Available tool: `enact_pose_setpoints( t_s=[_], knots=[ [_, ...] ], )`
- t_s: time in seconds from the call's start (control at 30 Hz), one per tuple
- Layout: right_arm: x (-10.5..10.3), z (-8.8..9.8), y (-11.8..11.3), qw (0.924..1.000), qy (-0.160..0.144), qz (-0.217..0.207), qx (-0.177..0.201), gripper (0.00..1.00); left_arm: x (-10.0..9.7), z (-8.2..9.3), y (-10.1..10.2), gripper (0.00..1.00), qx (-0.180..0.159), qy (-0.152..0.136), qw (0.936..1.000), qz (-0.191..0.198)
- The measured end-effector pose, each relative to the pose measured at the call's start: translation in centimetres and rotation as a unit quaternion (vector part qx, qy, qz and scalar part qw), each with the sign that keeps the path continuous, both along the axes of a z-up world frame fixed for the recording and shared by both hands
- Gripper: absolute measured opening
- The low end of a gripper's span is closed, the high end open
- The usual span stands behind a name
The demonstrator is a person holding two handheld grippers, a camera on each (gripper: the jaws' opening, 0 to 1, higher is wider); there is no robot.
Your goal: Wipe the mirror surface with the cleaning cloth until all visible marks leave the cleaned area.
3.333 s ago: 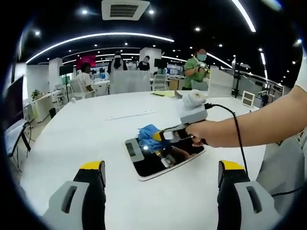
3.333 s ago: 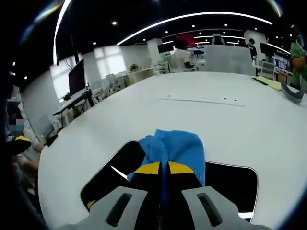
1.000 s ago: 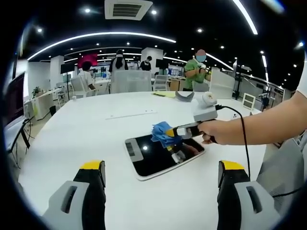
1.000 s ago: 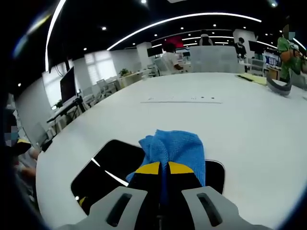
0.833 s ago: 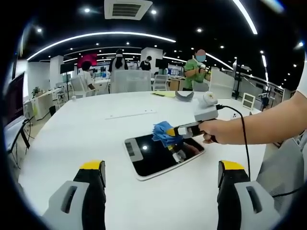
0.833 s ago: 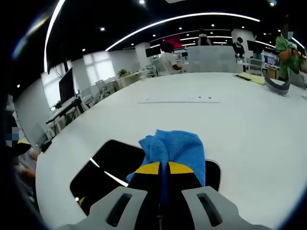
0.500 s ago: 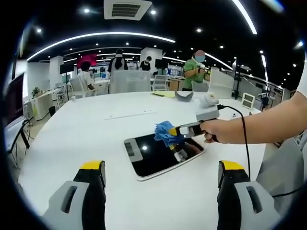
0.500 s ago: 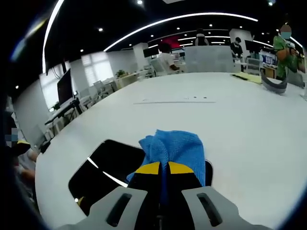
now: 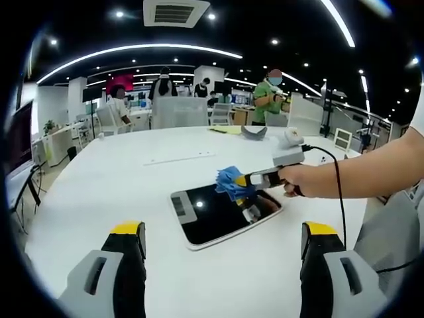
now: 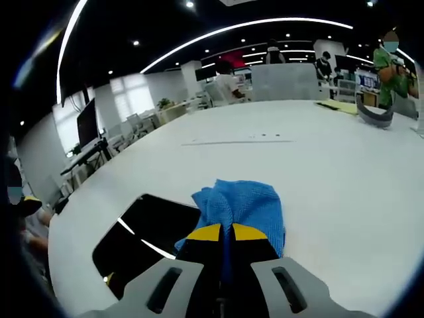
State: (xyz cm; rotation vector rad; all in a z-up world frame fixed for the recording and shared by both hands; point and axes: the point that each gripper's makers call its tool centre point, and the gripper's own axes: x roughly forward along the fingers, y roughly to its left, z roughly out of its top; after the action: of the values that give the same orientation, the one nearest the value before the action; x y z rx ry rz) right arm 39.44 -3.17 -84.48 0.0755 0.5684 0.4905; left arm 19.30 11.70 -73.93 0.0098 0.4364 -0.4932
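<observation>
Left gripper view is showing you the whole job from a short way back: the flat rectangular mirror with rounded corners and a pale rim point(image 9: 222, 213) is lying face-up on the smooth white round table point(image 9: 119, 179), its dark glass reflecting the ceiling lights. Your right gripper point(image 9: 244, 181) is reaching in from the right side of that view, held in your hand point(image 9: 299, 180), and it is pressing the crumpled blue microfibre cleaning cloth point(image 9: 230, 182) down at the mirror's far edge, near its far right corner. You are keeping the left gripper point(image 9: 222, 235) low over the table, short of the mirror and touching nothing, with its yellow-tipped grey jaws standing wide apart and empty; that is probably so its camera keeps mirror and cloth both in sight.

In the right gripper view the yellow-tipped jaws are pinched tight together on a fold of the cloth point(image 10: 242, 205), so the soft, nubby bundle is bunching out ahead of the tips as a pad. The glossy black mirror point(image 10: 146, 235) is stretching away to the left and below the cloth, a bright light streak crossing it. The cloth seems to be sitting right at the glass's edge, partly over the table, though the bundle is hiding the contact line, so you cannot be sure.

No marks are readable on the glass at this distance; whether the surface is clean is hard to judge. The low, flat grip is letting the cloth drag across the pane rather than the hard tips.
</observation>
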Motion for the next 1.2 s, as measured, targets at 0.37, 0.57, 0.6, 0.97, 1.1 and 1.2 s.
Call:
enact_pose_setpoints(
  t_s=[0.37,0.57,0.6,0.97,1.1,1.2],
  knots=[
    [-0.1,0.0,-0.3,1.0000,-0.001,-0.003,-0.002,0.00,0.0,0.0,-0.2,0.98,-0.001,-0.001,1.0000,-0.003],
    [-0.1,0.1,-0.3,1.0000,0.000,0.000,-0.003,0.00,0.0,0.0,-0.2,0.99,-0.001,-0.001,1.0000,-0.003],
    [-0.2,0.1,-0.3,1.0000,0.000,0.001,-0.004,0.00,-0.1,0.0,-0.2,0.98,-0.001,0.000,1.0000,-0.003],
    [-0.3,0.1,-1.5,1.0000,0.002,-0.005,-0.007,0.00,-0.1,0.2,-0.1,0.98,0.000,-0.002,1.0000,-0.001],
    [-0.5,0.1,-1.6,1.0000,0.002,-0.007,-0.006,0.00,-0.1,0.3,-0.5,0.98,-0.001,-0.003,1.0000,-0.005],
    [-0.5,0.0,-1.9,0.9999,0.002,-0.008,-0.006,0.00,-0.1,0.3,-0.5,0.98,-0.001,-0.004,1.0000,-0.005]
  ],
)
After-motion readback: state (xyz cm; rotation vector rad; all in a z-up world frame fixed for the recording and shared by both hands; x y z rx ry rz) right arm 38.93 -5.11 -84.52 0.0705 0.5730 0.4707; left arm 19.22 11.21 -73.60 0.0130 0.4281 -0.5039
